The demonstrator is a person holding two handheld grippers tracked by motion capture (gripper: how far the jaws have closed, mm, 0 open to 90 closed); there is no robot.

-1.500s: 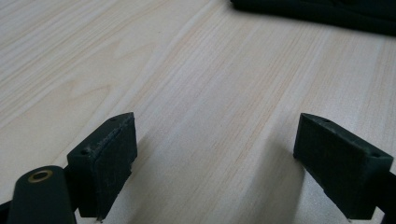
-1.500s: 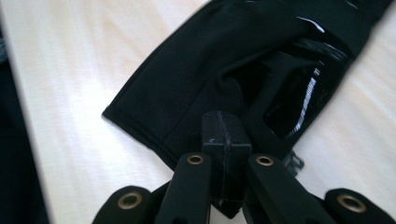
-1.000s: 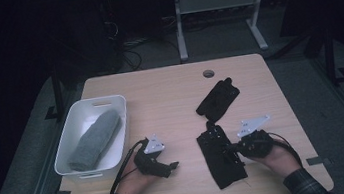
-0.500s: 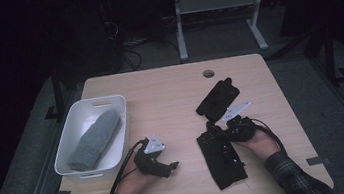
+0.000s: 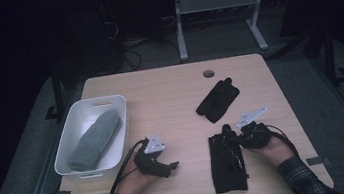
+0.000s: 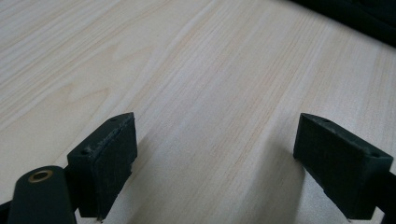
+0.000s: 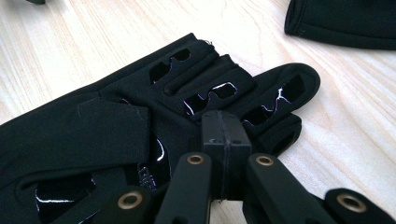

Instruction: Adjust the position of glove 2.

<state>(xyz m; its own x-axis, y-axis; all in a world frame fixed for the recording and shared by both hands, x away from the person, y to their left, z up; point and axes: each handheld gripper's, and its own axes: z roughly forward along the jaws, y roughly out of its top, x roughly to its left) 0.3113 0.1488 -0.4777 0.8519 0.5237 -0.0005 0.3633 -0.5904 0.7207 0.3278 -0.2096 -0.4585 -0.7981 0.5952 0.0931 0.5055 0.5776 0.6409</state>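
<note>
On the pale wood worktop (image 5: 170,102), with left tongs (image 6: 215,158) apart and idle, keep right tongs (image 7: 223,140), pressed together, low over the near black glove (image 7: 140,116) by the front edge, parting before gripping.

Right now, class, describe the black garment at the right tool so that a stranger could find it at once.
Start at the wooden table and go to its near right part. There a black garment lies flat and long beside the right tool. Unlike the smaller black piece farther back, it has slits cut in it.
</note>
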